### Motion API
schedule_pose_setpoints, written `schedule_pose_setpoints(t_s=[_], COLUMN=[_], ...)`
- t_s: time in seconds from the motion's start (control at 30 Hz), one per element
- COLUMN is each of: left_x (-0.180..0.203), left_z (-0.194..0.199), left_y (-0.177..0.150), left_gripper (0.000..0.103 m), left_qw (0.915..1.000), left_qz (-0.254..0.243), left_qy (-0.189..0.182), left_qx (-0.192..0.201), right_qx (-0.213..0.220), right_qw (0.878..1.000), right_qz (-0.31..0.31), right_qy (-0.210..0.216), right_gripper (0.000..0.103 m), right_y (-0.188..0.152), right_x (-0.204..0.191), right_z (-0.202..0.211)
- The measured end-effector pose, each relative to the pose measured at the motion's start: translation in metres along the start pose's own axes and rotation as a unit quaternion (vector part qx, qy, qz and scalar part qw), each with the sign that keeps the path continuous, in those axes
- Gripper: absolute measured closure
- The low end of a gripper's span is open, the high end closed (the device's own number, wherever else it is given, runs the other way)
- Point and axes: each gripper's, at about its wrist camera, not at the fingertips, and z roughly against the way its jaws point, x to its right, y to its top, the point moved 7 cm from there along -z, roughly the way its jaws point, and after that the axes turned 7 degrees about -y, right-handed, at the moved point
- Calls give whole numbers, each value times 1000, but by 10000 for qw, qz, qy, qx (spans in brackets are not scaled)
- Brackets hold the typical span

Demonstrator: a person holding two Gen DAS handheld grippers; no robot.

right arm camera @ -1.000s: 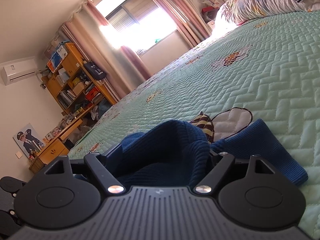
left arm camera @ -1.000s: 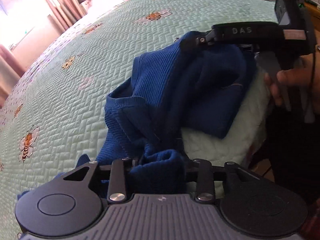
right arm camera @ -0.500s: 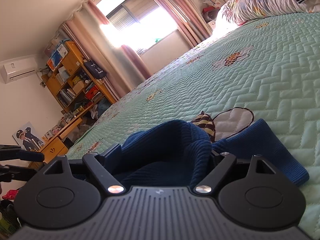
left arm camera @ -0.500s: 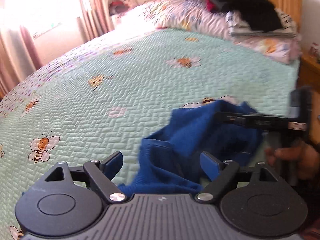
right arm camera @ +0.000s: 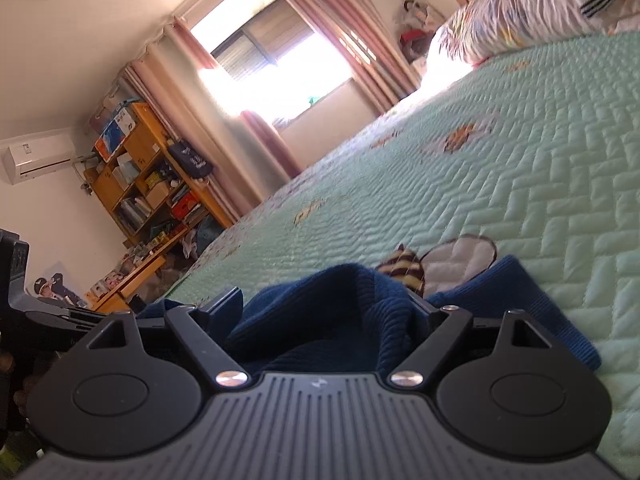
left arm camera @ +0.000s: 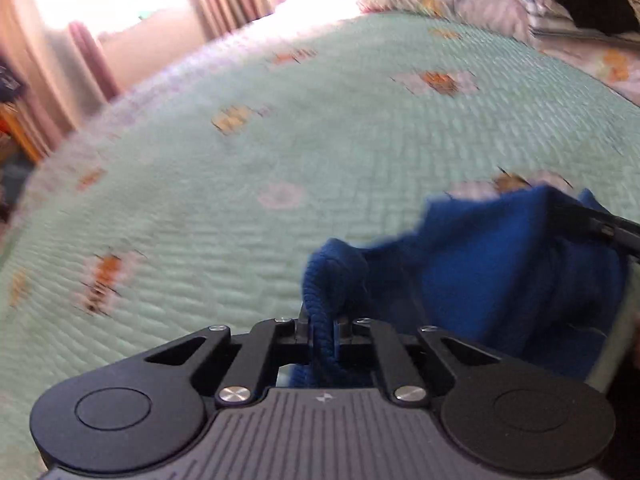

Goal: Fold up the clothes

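Two grippers work one blue knit sweater [left arm camera: 500, 264] that lies bunched on a bed with a pale green quilted cover [left arm camera: 280, 168] printed with bees. The left gripper [left arm camera: 322, 326] has its jaws pressed together on a thick rolled edge of the sweater, and that ribbed fold stands up from between the fingers and runs back toward the rest of the garment. The left wrist view is smeared with motion, so finer detail of the knit is lost there. Beyond the fold, at the far side of the sweater, a dark arm of the other tool shows against the blue cloth.

The right gripper [right arm camera: 328, 308] has its jaws spread wide, with a mound of the sweater [right arm camera: 340, 312] bulging up between them; whether the pads press on the cloth cannot be made out. Just beyond the sweater, a bee print [right arm camera: 404, 264] on the cover sits partly tucked behind the knit. Past the bed's far edge stand a wooden shelf unit [right arm camera: 148, 176] and pink curtains [right arm camera: 264, 140] around a bright window.
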Motion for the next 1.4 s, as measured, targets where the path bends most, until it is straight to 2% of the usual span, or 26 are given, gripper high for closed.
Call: schedule_pose_setpoints(t_s=[0.1,0.13,0.2,0.33,0.53,0.6,0.63,0.67,0.7,0.77,0.8,0.87,0.93,1.0,1.07,1.13,1.2,1.23,1.33,1.4], left_x=[-39,-54,-88,-160,-225,-240,-248,-256,-264,-276,-281,-286,-287,-284,-271,-248,-223,-210,-171,-145], left_z=[13,16,19,14,-1,-21,-36,-50,-65,-78,-77,-55,-28,2,28,51,69,76,83,81], left_y=[22,30,46,69,90,79,64,47,30,-6,-19,-30,-39,-46,-48,-48,-57,-65,-97,-116], left_gripper=[95,95,95,95,95,93,90,82,79,72,72,67,60,60,60,57,41,29,27,28], left_qw=[9973,9946,9863,9698,9393,9307,9304,9305,9286,9253,9250,9279,9257,9211,9254,9366,9407,9390,9286,9287], left_qz=[118,73,54,208,-174,-151,4,201,398,954,1249,1887,2435,2804,2763,2630,2735,2877,3349,3407], left_qy=[643,961,1594,2405,3408,3655,3652,3588,3517,3317,3228,3031,2838,2697,2588,2259,1866,1701,1252,1113], left_qx=[319,381,426,336,348,47,-310,-711,-1110,-1572,-1568,-1079,-569,-137,196,511,734,814,998,955], right_qx=[544,588,561,515,342,327,304,277,258,210,198,176,156,122,82,37,-34,-72,-190,-257], right_qw=[9981,9978,9979,9980,9983,9983,9983,9983,9984,9984,9984,9984,9984,9984,9982,9978,9968,9959,9926,9915], right_qz=[229,228,154,147,283,282,282,287,302,343,367,392,401,417,483,570,733,838,1135,1202], right_qy=[-190,-226,-284,-343,-381,-394,-406,-418,-411,-402,-393,-379,-367,-352,-337,-324,-327,-335,-386,-430], right_gripper=[19,19,19,19,19,19,19,19,19,18,18,18,17,16,15,15,15,15,15,15], right_y=[10,11,12,13,7,6,6,6,5,4,3,2,1,1,-1,-3,-7,-9,-14,-15], right_x=[-1,0,4,5,-2,-1,-1,0,-1,-1,-2,-3,-4,-5,-7,-10,-16,-20,-33,-41], right_z=[14,14,11,6,-3,-5,-6,-8,-8,-9,-9,-10,-11,-12,-12,-13,-14,-14,-14,-12])
